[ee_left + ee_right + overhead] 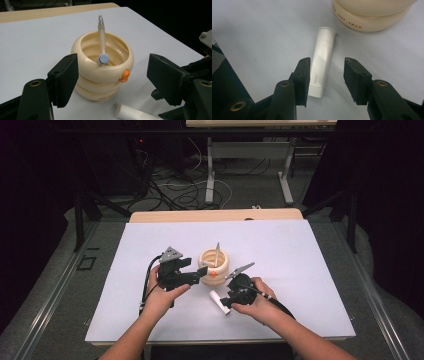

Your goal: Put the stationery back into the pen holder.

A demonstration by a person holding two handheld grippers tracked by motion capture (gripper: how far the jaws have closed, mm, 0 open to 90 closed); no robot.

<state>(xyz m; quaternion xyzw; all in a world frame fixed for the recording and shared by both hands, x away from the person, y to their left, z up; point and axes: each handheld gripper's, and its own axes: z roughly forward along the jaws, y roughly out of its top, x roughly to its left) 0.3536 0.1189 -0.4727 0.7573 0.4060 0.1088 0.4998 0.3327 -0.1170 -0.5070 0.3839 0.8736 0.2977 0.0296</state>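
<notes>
Right hand-held gripper (325, 77): jaws spread, white tube (321, 66) lain flat between them on surface (262, 37). Left hand-held gripper (110, 80): jaws spread around cream ribbed holder (102, 75).

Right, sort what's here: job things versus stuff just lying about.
Job, likely:
cream holder
clear tube standing in it
white tube lying flat
left gripper, open around the holder
right gripper, open over the white tube

Lying about:
cables on the floor
far table

a cream ribbed cup (214, 264) holding a toothbrush (217, 254) stands mid-table. the left gripper (192, 274) reaches its side. the right gripper (231, 295) hovers over a white tube (219, 301).
</notes>
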